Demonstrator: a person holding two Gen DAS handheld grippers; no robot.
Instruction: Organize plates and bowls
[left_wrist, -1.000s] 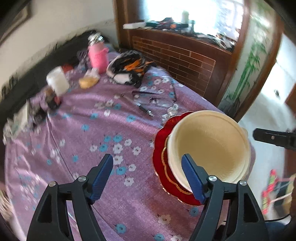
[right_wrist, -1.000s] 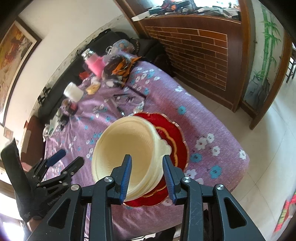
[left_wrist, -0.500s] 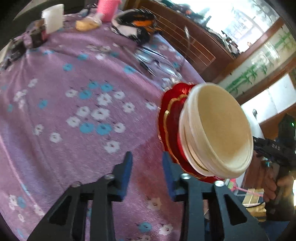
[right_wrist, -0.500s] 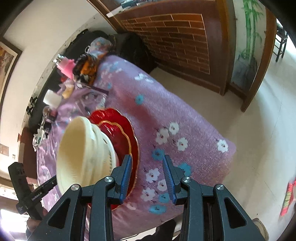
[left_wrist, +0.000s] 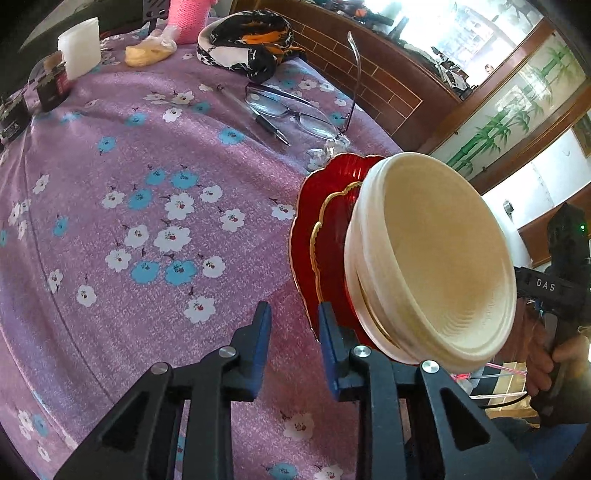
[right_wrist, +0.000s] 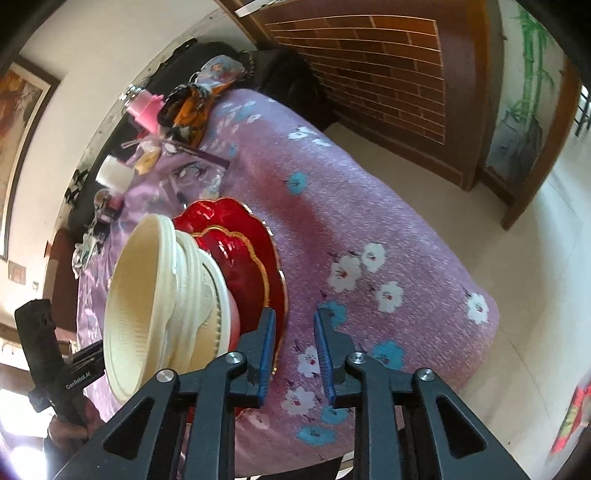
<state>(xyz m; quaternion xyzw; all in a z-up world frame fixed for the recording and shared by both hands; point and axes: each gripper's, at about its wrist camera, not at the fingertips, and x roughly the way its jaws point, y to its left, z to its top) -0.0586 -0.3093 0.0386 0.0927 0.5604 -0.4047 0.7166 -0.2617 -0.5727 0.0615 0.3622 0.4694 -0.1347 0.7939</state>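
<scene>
1. The left gripper (left_wrist: 291, 314) hangs over the purple flowered cloth (left_wrist: 147, 184) on the worktop, its blue pads a narrow gap apart with nothing between them; its right finger (left_wrist: 327, 332) sits just beside the rim of the red plates, and I cannot tell whether it touches.
2. The right gripper (right_wrist: 293, 332) is closing, its ribbed blue pads near each other with only cloth showing between; its left finger (right_wrist: 267, 339) overlaps the red rim, contact unclear.
3. The stack stands near the cloth's edge: two glossy red plates (left_wrist: 317, 229) with scalloped, gold-lined rims, and nested cream bowls (left_wrist: 436, 258), matte with faint rings inside, on top.
4. Only the right wrist view shows the bowls' layered outer walls (right_wrist: 192, 295) and the pale floor (right_wrist: 535, 258) beyond the worktop.
5. Only the left wrist view shows clearly the spectacles (left_wrist: 291, 110) and a pen (left_wrist: 269, 127) beyond the stack.
6. Farther off lie a black-and-orange fabric bundle (left_wrist: 247, 48), a white cup (left_wrist: 79, 48) and a brick-patterned wooden panel (right_wrist: 388, 74).
</scene>
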